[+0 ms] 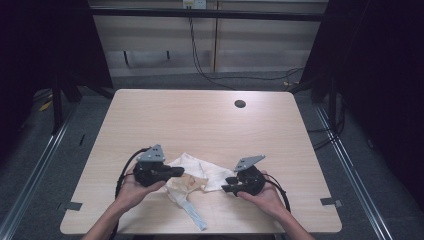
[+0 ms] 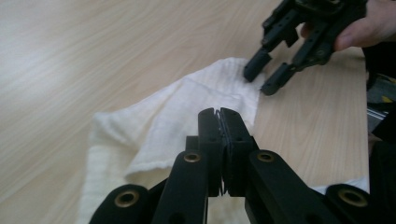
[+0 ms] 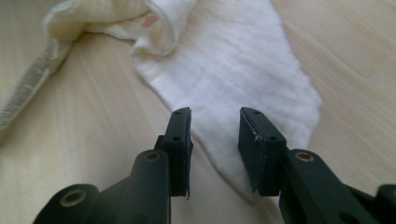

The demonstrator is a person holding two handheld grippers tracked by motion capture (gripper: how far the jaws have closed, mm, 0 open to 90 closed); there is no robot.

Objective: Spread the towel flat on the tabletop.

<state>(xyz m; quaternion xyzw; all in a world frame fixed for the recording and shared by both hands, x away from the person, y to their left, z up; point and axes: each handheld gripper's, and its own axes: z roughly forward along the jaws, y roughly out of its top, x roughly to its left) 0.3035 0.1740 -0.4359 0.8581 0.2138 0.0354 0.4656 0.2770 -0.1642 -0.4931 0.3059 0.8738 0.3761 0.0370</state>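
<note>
In the high view, your left gripper sits at the left side of a crumpled white cloth near the front edge of the wooden table, and your right gripper sits at the cloth's right corner; a narrow strip of the cloth trails toward you. The two tools face each other across the fabric, a placement suited to taking it at opposite ends for spreading or folding. In the left gripper view, the jaws of the left gripper are pressed together; you cannot tell whether a thin fold of the cloth is pinched between the pads, because the fabric lies directly behind and below them. The right gripper appears farther off, its tips at the far cloth edge. In the right gripper view, the right gripper stands spread, with the pointed corner of the cloth lying flat under the gap and no pad pressing it. Judge this as the approach to a corner grasp.
</note>
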